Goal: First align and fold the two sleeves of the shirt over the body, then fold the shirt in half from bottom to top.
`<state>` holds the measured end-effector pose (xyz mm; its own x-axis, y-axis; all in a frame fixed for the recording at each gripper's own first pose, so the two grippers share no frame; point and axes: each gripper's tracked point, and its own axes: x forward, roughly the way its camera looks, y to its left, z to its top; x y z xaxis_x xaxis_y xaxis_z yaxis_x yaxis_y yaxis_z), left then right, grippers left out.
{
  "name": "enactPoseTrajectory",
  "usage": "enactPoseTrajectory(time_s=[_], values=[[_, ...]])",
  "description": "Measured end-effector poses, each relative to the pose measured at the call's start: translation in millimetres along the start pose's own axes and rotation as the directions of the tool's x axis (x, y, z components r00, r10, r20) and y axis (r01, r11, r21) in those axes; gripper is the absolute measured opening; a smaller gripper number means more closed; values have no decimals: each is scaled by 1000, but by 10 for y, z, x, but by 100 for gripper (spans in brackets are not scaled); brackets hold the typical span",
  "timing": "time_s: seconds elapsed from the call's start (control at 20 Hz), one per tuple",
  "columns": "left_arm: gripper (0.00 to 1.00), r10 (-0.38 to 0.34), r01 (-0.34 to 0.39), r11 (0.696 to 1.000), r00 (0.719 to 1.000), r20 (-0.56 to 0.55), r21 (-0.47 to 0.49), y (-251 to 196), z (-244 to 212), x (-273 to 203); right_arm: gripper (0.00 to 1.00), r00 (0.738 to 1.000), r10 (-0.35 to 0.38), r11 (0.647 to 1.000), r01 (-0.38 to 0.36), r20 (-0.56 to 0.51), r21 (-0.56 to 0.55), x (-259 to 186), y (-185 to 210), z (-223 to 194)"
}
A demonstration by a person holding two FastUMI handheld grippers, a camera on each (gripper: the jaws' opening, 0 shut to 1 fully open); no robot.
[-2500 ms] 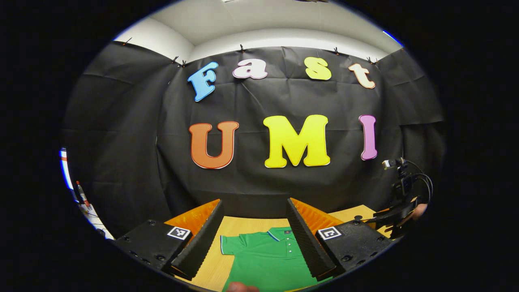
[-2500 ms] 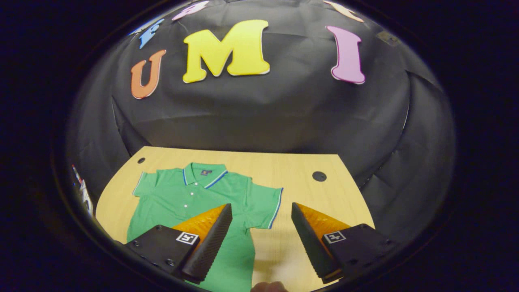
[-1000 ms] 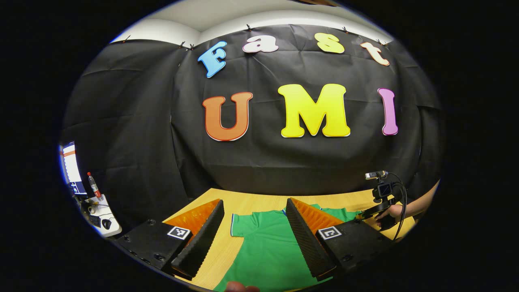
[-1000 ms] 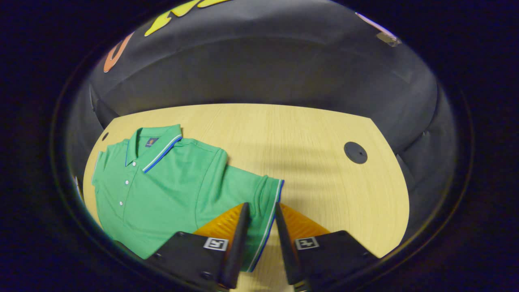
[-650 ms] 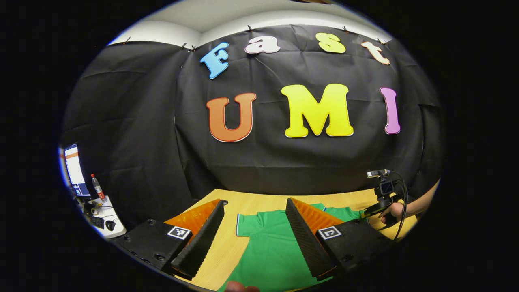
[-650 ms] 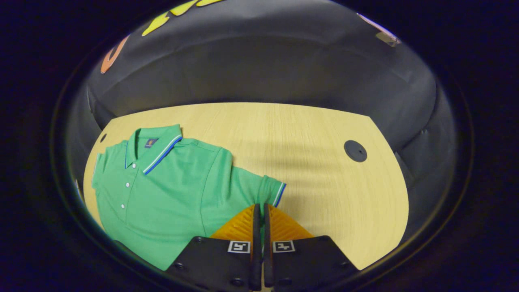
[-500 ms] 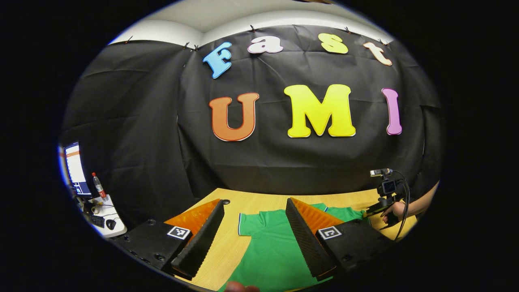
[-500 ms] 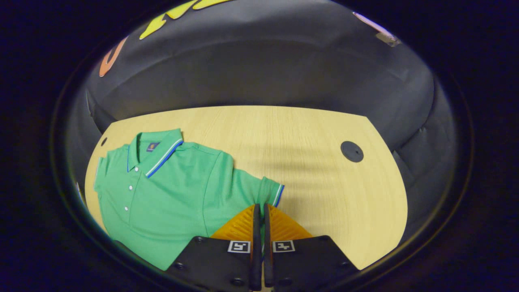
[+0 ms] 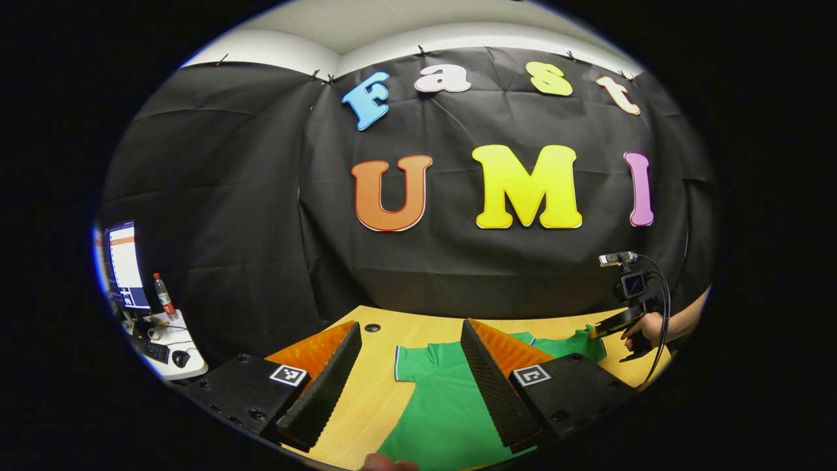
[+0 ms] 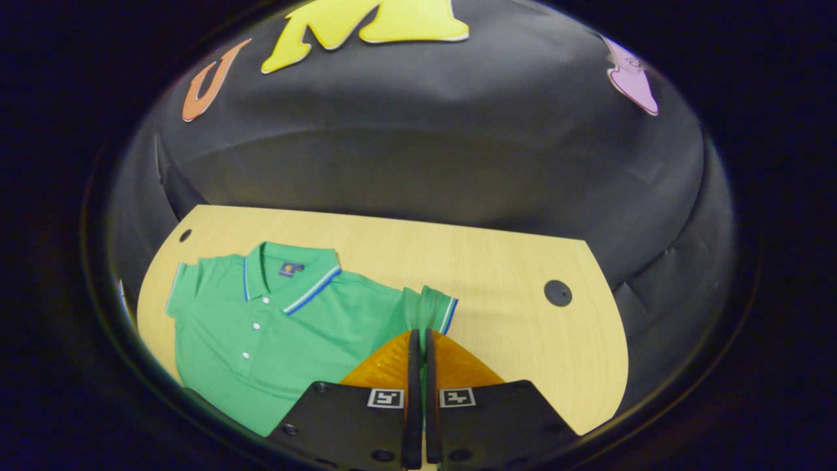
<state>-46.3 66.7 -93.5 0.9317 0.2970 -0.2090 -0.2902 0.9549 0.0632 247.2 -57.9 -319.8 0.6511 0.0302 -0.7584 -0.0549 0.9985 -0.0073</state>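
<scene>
1. Left gripper view: the left gripper (image 9: 410, 376) hangs over the near end of the table (image 9: 379, 392) with its fingers spread wide and nothing between them. The green shirt (image 9: 444, 412) lies flat just beyond and below the gap, its long axis running away from the tongs toward the booth wall. Its left sleeve (image 9: 409, 361) lies flat on the wood between the two fingers, a little beyond their tips.

2. Same view, off to the right of the shirt: the right gripper (image 9: 614, 322), held by a hand (image 9: 637, 327), sits at the shirt's far sleeve, which looks lifted off the table there.

3. Right gripper view: the right gripper (image 10: 418, 347) has its fingers pressed together on the right sleeve (image 10: 431, 311), pinched near the striped cuff. The sleeve is bunched upward at the tips, so I judge it raised from the wood. The shirt's body, with the collar (image 10: 291, 275) and button placket, lies to the left of the tongs, so the fold should carry the sleeve leftward across the chest. This hand is plainly the one at work; the left one has not yet taken hold of anything.

4. Surface and room: the table is pale wood, bare to the right of the shirt except for a dark round cable cap (image 10: 558, 293). In the left gripper view, a side desk with a monitor (image 9: 124, 265) and a bottle (image 9: 162, 296) stands well to the left of the shirt.
</scene>
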Motion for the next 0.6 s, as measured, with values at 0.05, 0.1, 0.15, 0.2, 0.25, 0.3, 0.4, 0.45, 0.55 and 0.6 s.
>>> enactPoseTrajectory(time_s=[0.05,0.1,0.15,0.2,0.25,0.3,0.4,0.45,0.55,0.6], values=[[98,10,-10,1000,1000,1,-5,78,-8,-10,5,1000,5,1000,-5,8,-9,-46,103,66],[98,21,-21,1000,1000,2,-10,149,-6,-18,5,1000,4,1000,-3,12,-24,-81,197,102],[99,32,-32,999,999,3,-16,239,-24,-41,2,1000,4,999,-3,17,-35,-110,292,141],[98,43,-42,999,999,3,-21,325,-40,-63,5,1000,9,999,-9,16,-41,-130,414,174],[98,55,-55,998,999,0,-24,420,-39,-80,5,1000,14,999,-13,16,-47,-140,528,196],[98,65,-65,998,998,-4,-25,509,-70,-86,5,1000,15,998,-14,15,-57,-136,630,204],[98,87,-87,996,996,-12,-27,685,-122,-123,5,1000,17,997,-17,4,-79,-98,837,190],[98,96,-97,995,995,-20,-29,766,-137,-133,5,1000,20,996,-20,-5,-88,-73,948,174],[98,115,-116,993,993,-35,-35,927,-212,-146,5,999,21,994,-23,-26,-106,-16,1135,127],[99,123,-125,991,991,-43,-38,993,-238,-174,5,999,23,993,-26,-35,-112,11,1237,102]])
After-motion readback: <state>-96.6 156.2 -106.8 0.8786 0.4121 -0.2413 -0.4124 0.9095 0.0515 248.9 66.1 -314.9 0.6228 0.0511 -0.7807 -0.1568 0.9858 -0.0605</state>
